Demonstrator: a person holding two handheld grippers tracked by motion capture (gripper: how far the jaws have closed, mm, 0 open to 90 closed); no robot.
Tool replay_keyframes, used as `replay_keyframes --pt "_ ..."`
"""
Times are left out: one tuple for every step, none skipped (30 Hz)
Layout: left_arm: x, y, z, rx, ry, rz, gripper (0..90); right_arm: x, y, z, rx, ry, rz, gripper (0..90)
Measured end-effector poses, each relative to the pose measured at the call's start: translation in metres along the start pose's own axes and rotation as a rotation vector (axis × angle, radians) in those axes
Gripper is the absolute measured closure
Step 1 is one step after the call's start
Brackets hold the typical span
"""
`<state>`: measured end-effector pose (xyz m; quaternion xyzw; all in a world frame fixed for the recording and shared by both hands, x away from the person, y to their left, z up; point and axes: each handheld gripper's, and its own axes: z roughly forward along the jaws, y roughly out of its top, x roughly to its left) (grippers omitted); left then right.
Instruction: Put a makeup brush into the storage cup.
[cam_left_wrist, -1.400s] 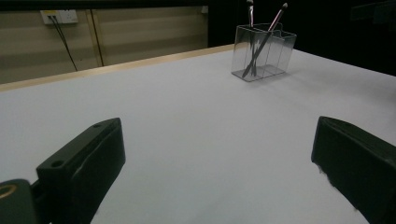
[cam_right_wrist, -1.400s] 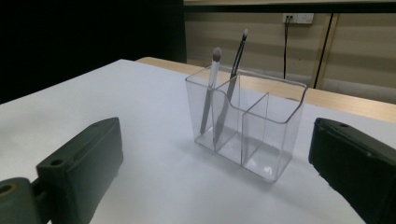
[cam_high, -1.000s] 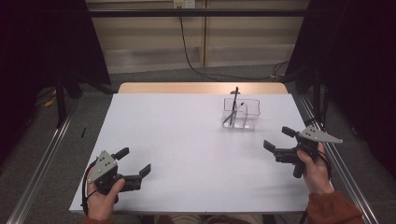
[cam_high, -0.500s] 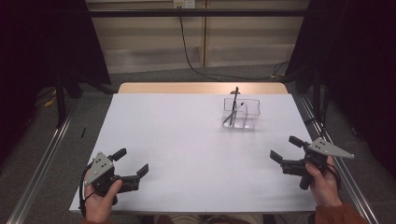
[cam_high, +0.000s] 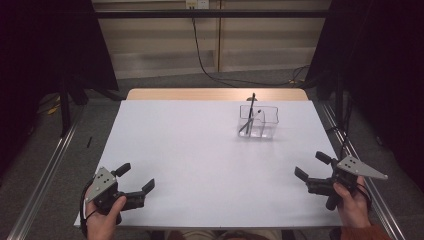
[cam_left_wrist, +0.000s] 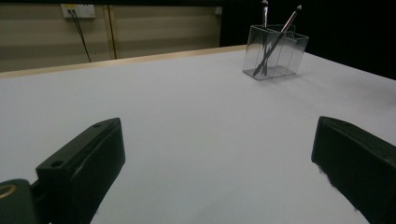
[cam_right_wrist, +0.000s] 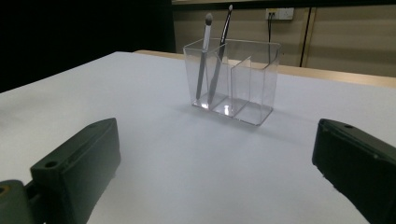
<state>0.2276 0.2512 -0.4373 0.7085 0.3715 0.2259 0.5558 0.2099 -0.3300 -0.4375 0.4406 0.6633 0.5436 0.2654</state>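
Observation:
A clear plastic holder (cam_high: 258, 121) with compartments stands upright at the back right of the white table (cam_high: 200, 150). Two thin brushes (cam_high: 250, 114) lean in its left compartment; the other compartment looks empty. The holder (cam_right_wrist: 233, 81) with the brushes (cam_right_wrist: 205, 56) is ahead in the right gripper view, and the holder (cam_left_wrist: 275, 51) sits far off in the left gripper view. My left gripper (cam_high: 136, 178) stands open at the front left corner, nothing between its jaws. At the front right edge my right gripper (cam_high: 311, 166) is open and empty too.
Metal rails (cam_high: 45, 165) run along both sides of the table. A black cable (cam_high: 200, 50) hangs down the back wall from a socket. Dark curtains stand at the left and right.
My right gripper has drawn back toward the front right edge and lower. My left gripper has slid slightly toward the front left corner. Both stay open.

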Motion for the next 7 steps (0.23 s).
replay_keyframes --pt "0.0002 0.0002 0.0003 0.005 -0.003 0.007 2.8 -0.0001 -0.0013 0.0012 0.008 0.003 0.0 0.5" --pt "0.0 0.0005 0.0003 0.002 -0.003 0.008 2.8 -0.0002 -0.0017 0.0023 0.011 0.002 -0.003 0.5" --pt "0.0005 0.0013 -0.0001 -0.003 -0.002 0.018 2.8 -0.0004 -0.0017 0.0032 0.01 0.003 -0.001 0.5" --pt "0.0 0.0014 -0.0001 -0.007 -0.004 0.011 2.8 -0.0008 -0.0015 0.0039 0.011 0.004 0.001 0.5" --pt "0.0001 0.0013 -0.0001 -0.004 -0.004 0.013 2.8 -0.0009 -0.0015 0.0044 0.011 0.003 0.002 0.5" --pt "0.0007 0.0015 0.0002 -0.002 -0.004 0.019 2.8 -0.0009 -0.0016 0.0048 0.014 0.005 0.002 0.5" --pt "0.0006 0.0016 0.0006 -0.004 -0.005 0.011 2.8 -0.0009 -0.0018 0.0055 0.013 0.007 0.001 0.5"
